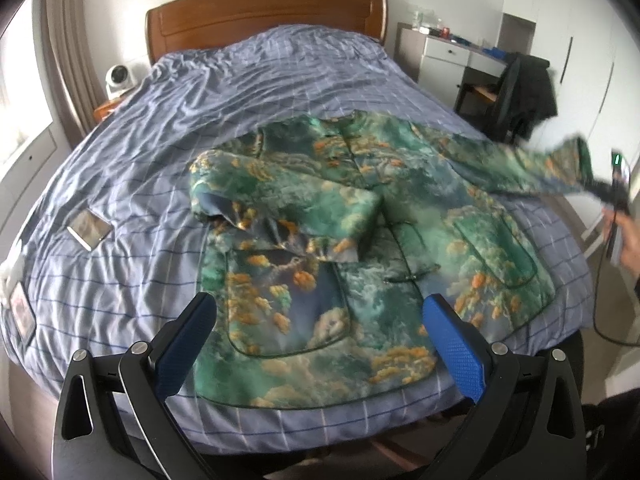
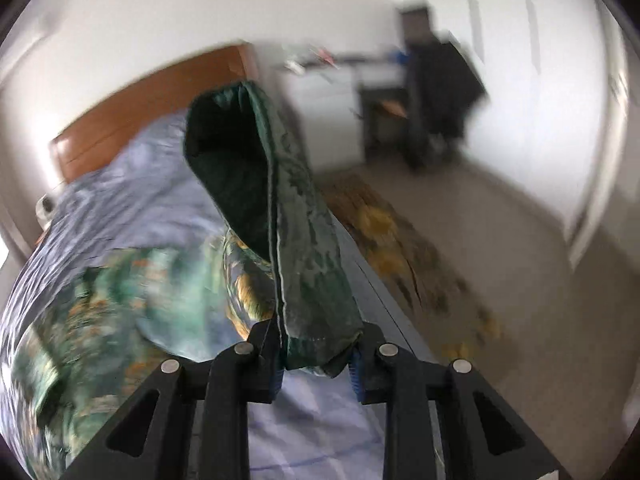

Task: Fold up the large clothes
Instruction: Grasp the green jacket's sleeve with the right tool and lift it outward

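Note:
A green jacket [image 1: 360, 216] with orange and blue print lies front up on the bed sheet [image 1: 140, 140]. One sleeve [image 1: 288, 204] is folded across its chest. My left gripper [image 1: 320, 304] hovers open over the jacket's hem, with nothing between its blue pads [image 1: 184, 344]. The other sleeve [image 1: 540, 168] is stretched out to the right, lifted off the bed. My right gripper [image 2: 318, 344] is shut on that sleeve's cuff [image 2: 304, 240], which stands up from the jaws with its dark lining showing. In the left wrist view the right gripper [image 1: 612, 194] is blurred at the far right, held in a hand.
A flat shiny object [image 1: 88, 228] and another [image 1: 22, 312] lie on the bed's left side. The wooden headboard [image 1: 264, 12] stands at the back, with a small fan [image 1: 118, 78] beside it. Right of the bed are a desk [image 1: 444, 56], a chair draped in dark cloth [image 1: 524, 92] and a patterned rug [image 2: 400, 240].

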The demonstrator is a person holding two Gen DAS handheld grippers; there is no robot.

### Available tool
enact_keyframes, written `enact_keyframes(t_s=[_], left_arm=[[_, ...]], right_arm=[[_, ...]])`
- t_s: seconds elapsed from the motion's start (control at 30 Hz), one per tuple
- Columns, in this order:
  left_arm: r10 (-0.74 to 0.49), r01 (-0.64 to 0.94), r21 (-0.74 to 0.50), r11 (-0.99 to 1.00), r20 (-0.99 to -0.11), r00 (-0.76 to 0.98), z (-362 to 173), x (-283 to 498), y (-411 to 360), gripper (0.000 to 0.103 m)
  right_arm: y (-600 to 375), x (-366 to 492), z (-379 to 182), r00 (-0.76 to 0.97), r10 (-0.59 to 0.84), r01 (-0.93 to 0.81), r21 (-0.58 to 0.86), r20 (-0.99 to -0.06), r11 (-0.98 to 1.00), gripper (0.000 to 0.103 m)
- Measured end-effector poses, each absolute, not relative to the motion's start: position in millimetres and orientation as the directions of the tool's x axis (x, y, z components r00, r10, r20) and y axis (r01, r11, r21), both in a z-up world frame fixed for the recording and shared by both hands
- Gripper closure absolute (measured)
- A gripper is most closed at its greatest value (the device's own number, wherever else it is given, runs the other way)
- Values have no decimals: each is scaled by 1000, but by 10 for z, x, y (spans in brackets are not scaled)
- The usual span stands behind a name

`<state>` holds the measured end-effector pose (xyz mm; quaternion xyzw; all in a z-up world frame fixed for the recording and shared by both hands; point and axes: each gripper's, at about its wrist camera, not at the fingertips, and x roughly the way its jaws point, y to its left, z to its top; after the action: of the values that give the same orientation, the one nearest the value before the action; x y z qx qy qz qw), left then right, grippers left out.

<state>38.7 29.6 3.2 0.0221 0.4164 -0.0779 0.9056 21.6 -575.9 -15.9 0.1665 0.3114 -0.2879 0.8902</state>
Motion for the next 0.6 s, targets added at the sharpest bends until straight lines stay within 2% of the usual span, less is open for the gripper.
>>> enact_keyframes(t_s=[0.2,0.23,0.3,0.33,0.43,0.6], left_arm=[[-75,178,58,982,-751,656,22,458,313,0],[-62,192,88,978,-750,658,-5,505,302,1],[-47,230,145,962,-745,665,-75,601,276,0],[-32,254,190,948,-740,672,-130,664,247,0],[-7,341,315,886,-725,689,-314,865,114,0],[-48,462,309,831,-787,614,-710,1395,-130,1]], right_arm=[[-6136,54,-992,579,-329,703,252,-746,666,77],[-6146,24,-1077,575,-320,709,264,-753,654,74],[-6142,3,-1180,540,-344,737,236,-768,633,57],[-6117,-15,-1189,509,-374,759,199,-775,621,46],[-5963,-192,-1077,508,-424,758,154,-750,634,45],[-5290,-430,-724,605,-401,636,114,-688,763,40]])
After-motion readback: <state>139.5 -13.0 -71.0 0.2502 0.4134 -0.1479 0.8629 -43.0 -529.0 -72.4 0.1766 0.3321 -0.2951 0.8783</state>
